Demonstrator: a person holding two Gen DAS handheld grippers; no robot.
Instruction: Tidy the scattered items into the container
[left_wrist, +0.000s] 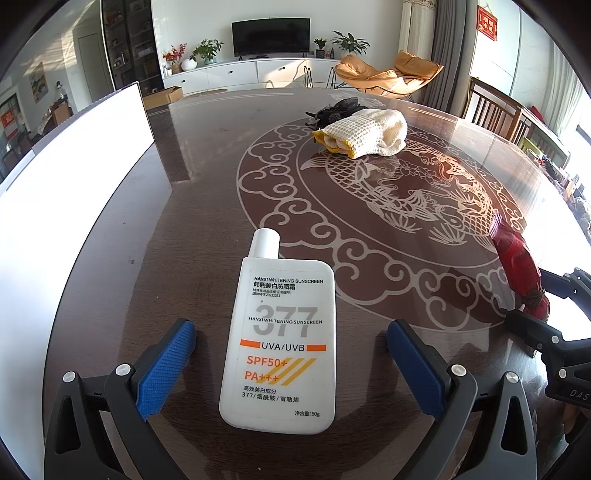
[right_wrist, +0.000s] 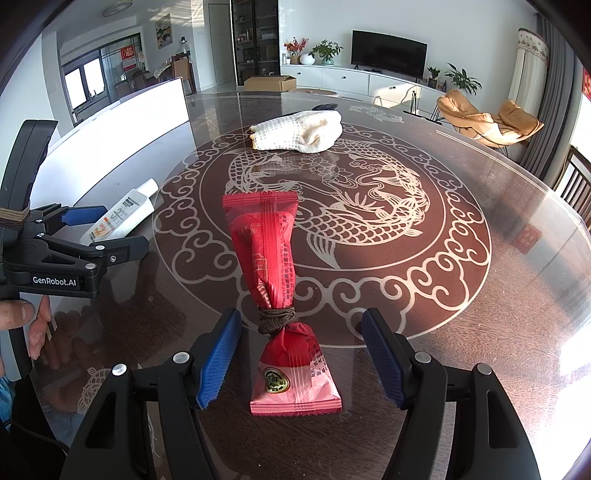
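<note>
At left, a white container (left_wrist: 74, 177) stands on the counter (left_wrist: 207, 229), its inside blown out by glare. Beside it, the left hand-held gripper (left_wrist: 291, 369) waits released, straddling a flat-lying sunscreen bottle (left_wrist: 282, 332), seemingly lined up for a pickup. To the right, the right hand-held gripper (right_wrist: 301, 358), also released, brackets a red snack packet (right_wrist: 280, 280) at its twine knot. Farther off, a folded cloth (left_wrist: 365, 134) half-hides a dark, unidentifiable object (left_wrist: 336, 109).

Table centre (right_wrist: 461, 295) bare — white container (left_wrist: 74, 177) blocks left, towel (right_wrist: 299, 134) far.
</note>
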